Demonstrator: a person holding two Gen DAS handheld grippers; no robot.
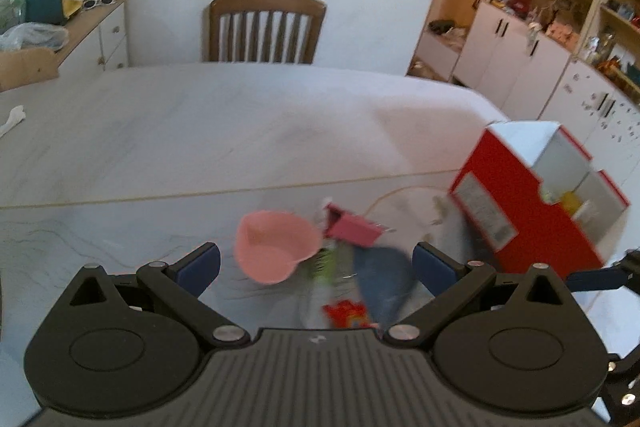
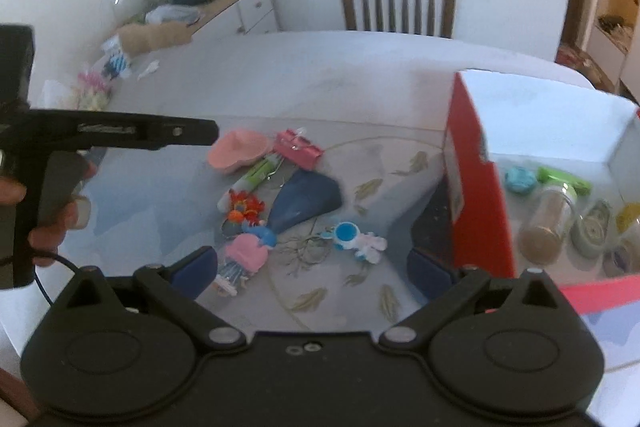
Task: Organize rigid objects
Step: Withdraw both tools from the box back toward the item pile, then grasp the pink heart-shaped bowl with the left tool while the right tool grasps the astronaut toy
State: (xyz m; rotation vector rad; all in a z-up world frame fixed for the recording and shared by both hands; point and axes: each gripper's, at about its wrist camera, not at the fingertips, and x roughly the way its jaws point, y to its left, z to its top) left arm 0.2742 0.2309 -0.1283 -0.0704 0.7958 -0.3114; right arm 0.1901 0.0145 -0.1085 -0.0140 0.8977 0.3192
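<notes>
Both tools are spread wide and hold nothing — the left gripper [image 1: 316, 265] hangs above a pink heart-shaped bowl [image 1: 272, 245], and the right gripper [image 2: 312, 269] hangs over the toy pile on the white table [image 2: 304, 75]. In that pile lie a pink box [image 2: 298, 149], a green marker [image 2: 256, 175], a dark blue wedge-shaped piece [image 2: 306, 199] and a blue-and-white astronaut figure [image 2: 356, 239]. Just right of them stands the red cardboard box [image 2: 466, 163] — inside it a glass jar [image 2: 548, 223] and a teal lump [image 2: 520, 179].
</notes>
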